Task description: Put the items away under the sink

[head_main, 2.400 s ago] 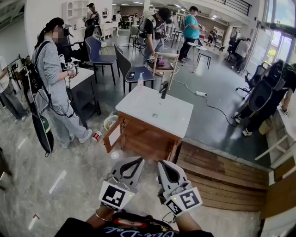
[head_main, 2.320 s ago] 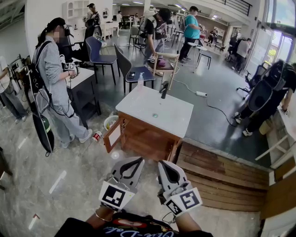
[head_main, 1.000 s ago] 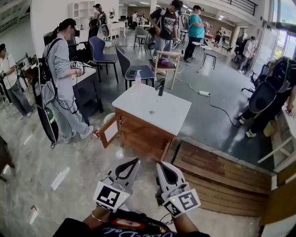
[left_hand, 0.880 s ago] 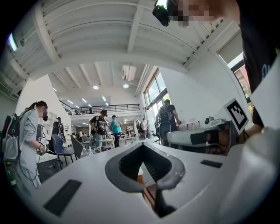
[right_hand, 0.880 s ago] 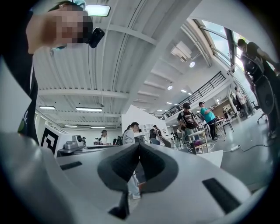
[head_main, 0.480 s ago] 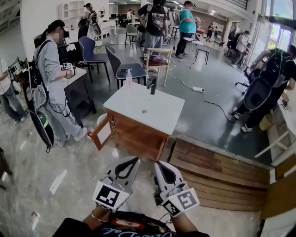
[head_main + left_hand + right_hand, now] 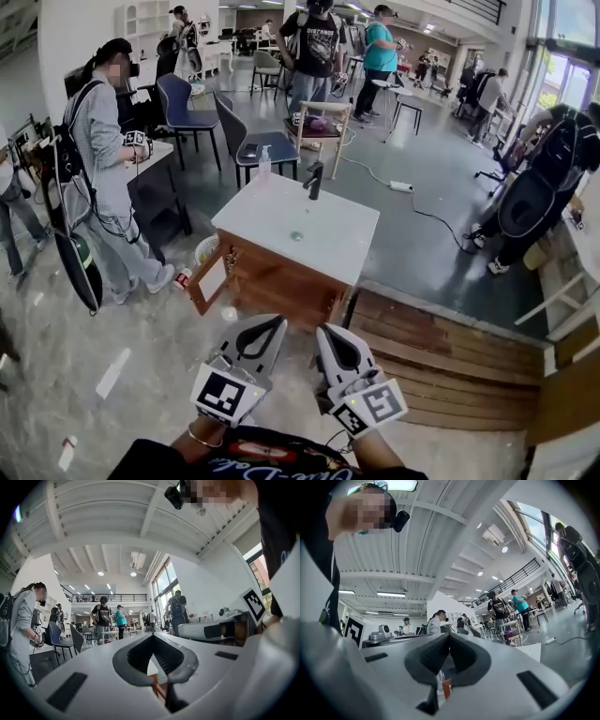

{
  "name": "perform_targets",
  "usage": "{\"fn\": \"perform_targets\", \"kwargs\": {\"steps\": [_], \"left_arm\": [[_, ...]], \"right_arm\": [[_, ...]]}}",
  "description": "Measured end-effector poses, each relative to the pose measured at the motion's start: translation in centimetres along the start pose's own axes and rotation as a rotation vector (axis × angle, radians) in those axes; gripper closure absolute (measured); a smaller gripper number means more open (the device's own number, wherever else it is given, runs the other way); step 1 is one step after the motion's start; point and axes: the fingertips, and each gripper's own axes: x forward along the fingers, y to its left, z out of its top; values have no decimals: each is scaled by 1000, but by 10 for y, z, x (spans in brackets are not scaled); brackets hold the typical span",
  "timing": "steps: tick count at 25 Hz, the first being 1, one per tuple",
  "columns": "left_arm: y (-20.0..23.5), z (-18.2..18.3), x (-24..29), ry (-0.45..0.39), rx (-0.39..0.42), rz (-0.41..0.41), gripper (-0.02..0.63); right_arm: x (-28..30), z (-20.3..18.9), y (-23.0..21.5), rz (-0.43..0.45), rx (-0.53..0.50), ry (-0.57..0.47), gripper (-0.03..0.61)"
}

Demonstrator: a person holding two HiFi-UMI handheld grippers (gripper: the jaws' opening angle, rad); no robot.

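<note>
Up front in the head view: left gripper [image 7: 275,324] and right gripper [image 7: 324,331] sit side by side low in front of the wearer, both pointing forward at the sink cabinet [image 7: 281,281], roughly level, marker cubes facing up. Both sets of jaws are closed tip to tip, nothing in either. Grippers are well apart from the cabinet and not touching it.
- Cabinet has a white worktop [image 7: 328,234] carrying a black faucet [image 7: 315,178] and a clear bottle [image 7: 265,162] at the far edge.
- Cabinet door [image 7: 210,278] on its left side hangs open.
- Floor by that door: a small can [image 7: 183,277] on its side and a pale basket [image 7: 206,249] just behind it; contents too small to tell.
- Bystander [image 7: 101,169] stands left of the cabinet; wooden platform [image 7: 441,352] to its right.

Left gripper view: jaws fully together, meeting at the tip [image 7: 152,635], empty. Through the gap below, a corner of the cabinet [image 7: 153,676] shows.

Right gripper view: same, jaws pressed together at the tip [image 7: 449,635], holding nothing, tilted slightly upward.
</note>
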Motion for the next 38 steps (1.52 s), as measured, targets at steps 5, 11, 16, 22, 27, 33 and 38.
{"fn": "perform_targets", "kwargs": {"steps": [5, 11, 16, 22, 27, 33, 38], "left_arm": [[27, -2, 9, -11, -6, -24, 607], [74, -8, 14, -14, -20, -21, 607], [106, -20, 11, -6, -46, -24, 607], [148, -33, 7, 7, -79, -11, 607], [176, -36, 8, 4, -89, -26, 607], [207, -40, 7, 13, -83, -45, 607], [224, -47, 4, 19, -89, -67, 607]], "right_arm": [[29, -4, -3, -23, -12, 3, 571], [69, -13, -2, -44, -21, 19, 571], [100, -24, 5, -57, -25, 35, 571], [135, -40, 13, -60, -26, 59, 571], [163, -44, 18, -78, -30, 68, 571], [192, -54, 23, -103, -30, 71, 571], [209, -64, 27, -123, -33, 85, 571]]}}
